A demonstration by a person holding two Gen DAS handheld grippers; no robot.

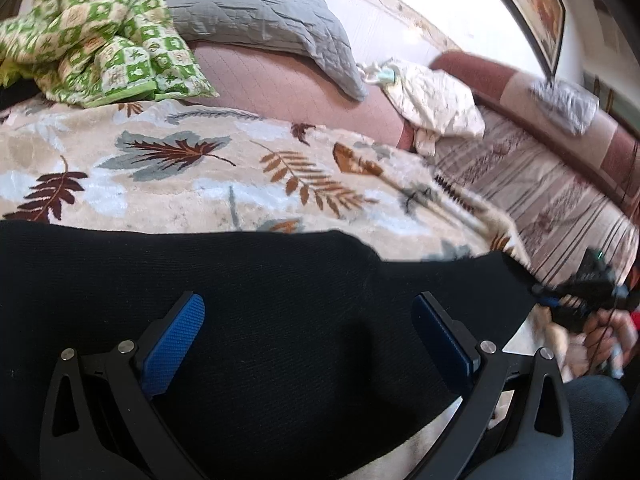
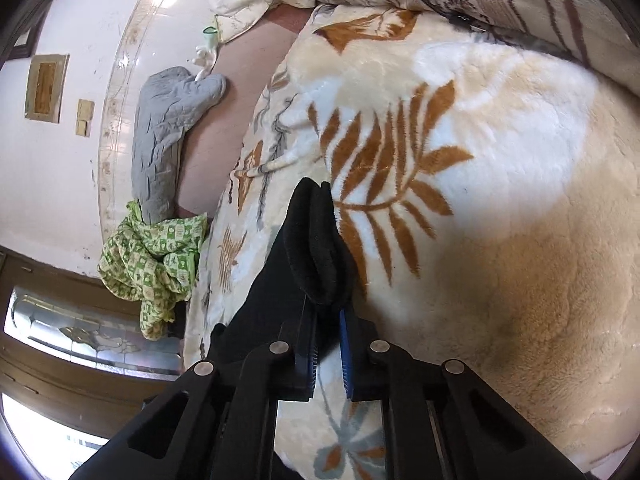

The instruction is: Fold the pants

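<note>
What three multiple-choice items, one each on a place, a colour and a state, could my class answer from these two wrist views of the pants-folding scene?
1. Where do the black pants lie?
A. on the leaf-patterned blanket
B. on the grey pillow
C. on a bare floor

2. What colour are the pads of the left tool?
A. red
B. blue
C. yellow

3. How does the right tool stand?
A. wide open above the blanket
B. closed on nothing
C. closed on an edge of the pants

Key: 1 A, the blanket shows around the pants in both views; 2 B, blue pads line both fingers; 3 C, the right wrist view shows bunched black cloth pinched between the nearly meeting pads.
</note>
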